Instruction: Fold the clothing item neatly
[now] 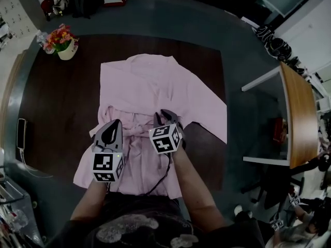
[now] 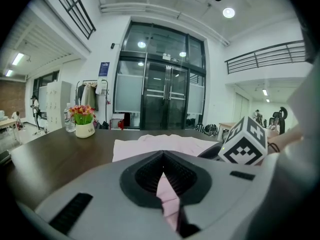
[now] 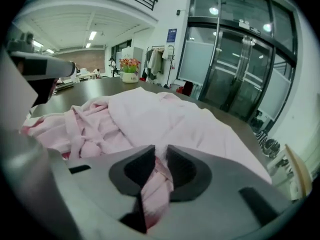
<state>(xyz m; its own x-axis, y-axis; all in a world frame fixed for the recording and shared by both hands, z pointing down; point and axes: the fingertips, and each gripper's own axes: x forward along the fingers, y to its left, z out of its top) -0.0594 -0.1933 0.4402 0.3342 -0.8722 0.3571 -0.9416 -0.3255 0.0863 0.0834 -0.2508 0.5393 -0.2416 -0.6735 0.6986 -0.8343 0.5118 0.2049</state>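
A pink robe [image 1: 155,87] lies spread on the dark table [image 1: 51,102], its middle bunched with a tied belt. Both grippers sit side by side over that bunched part. My left gripper [image 1: 111,130] is shut on a fold of pink cloth [image 2: 169,196] that runs back between its jaws. My right gripper [image 1: 165,117] has its jaws a little apart, and a strip of pink cloth [image 3: 156,186] lies loosely between them. In the right gripper view the robe [image 3: 165,119] stretches ahead, crumpled at the left.
A pot of flowers [image 1: 63,41] stands at the table's far left corner. A phone [image 1: 21,133] with a cable lies at the left edge. A wooden table [image 1: 300,118] stands to the right, across the grey floor. Bags sit on the floor beyond.
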